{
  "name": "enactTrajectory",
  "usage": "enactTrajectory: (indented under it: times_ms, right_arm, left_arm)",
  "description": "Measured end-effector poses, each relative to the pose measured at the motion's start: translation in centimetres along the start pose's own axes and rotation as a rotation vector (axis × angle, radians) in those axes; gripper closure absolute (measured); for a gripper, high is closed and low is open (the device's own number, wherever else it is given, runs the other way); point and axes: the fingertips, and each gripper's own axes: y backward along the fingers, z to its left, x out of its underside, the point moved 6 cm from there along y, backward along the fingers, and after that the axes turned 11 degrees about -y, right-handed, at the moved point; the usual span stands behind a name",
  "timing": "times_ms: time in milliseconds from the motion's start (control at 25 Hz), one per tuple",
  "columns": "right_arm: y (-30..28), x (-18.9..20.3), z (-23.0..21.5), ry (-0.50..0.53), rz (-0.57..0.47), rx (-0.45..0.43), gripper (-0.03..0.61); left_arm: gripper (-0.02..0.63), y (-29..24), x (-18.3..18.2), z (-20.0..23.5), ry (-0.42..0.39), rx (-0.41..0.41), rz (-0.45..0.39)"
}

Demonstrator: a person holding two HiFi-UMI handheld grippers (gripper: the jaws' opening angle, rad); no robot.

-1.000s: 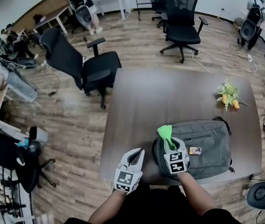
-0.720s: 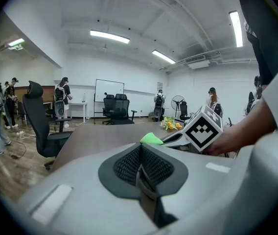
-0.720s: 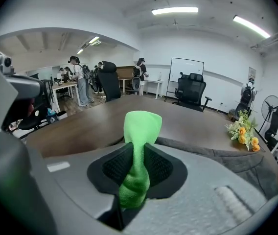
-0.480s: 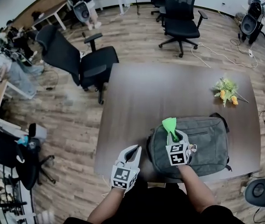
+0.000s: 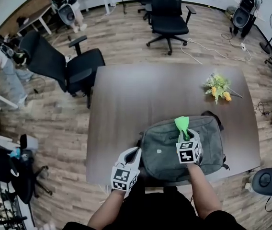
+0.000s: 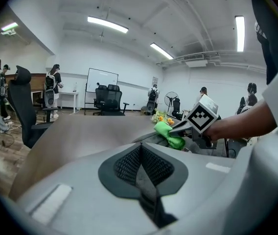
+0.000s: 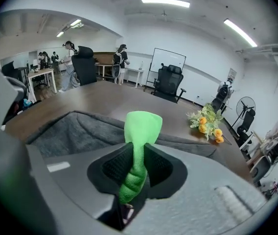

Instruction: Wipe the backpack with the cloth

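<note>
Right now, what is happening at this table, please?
A person at a brown table holds a hand-held gripper in each hand. The right hand-held gripper is shut on a green cloth and holds it over a grey backpack that lies flat near the table's front edge. The left hand-held gripper is shut and empty, beside the backpack's left end. A bunch of flowers lies farther back on the table, apart from the backpack.

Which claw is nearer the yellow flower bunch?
Right. Right claw, gripping the green cloth, over the grey fabric backpack, short of the yellow flower bunch; left claw off the backpack's left edge.
</note>
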Motion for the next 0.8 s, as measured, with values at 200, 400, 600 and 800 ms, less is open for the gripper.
enactTrajectory:
  times_ms: [200, 400, 600, 800]
  right_arm:
    - [0.1, 0.0, -2.8, 0.052, 0.041, 0.062, 0.505]
    - [0.4, 0.1, -5.0, 0.071, 0.057, 0.126, 0.505]
    - [1.2, 0.1, -7.7, 0.063, 0.071, 0.191, 0.505]
    - [2.3, -0.3, -10.6, 0.071, 0.060, 0.257, 0.506]
  left_arm:
    - [0.597, -0.4, 0.1, -0.5, 0.011, -0.003, 0.021]
    - [0.597, -0.7, -0.4, -0.8, 0.000, -0.003, 0.010]
    - [0.596, -0.7, 0.0, -1.0, -0.009, 0.016, 0.025]
    - [0.595, -1.0, 0.4, -1.6, -0.023, 0.045, 0.024]
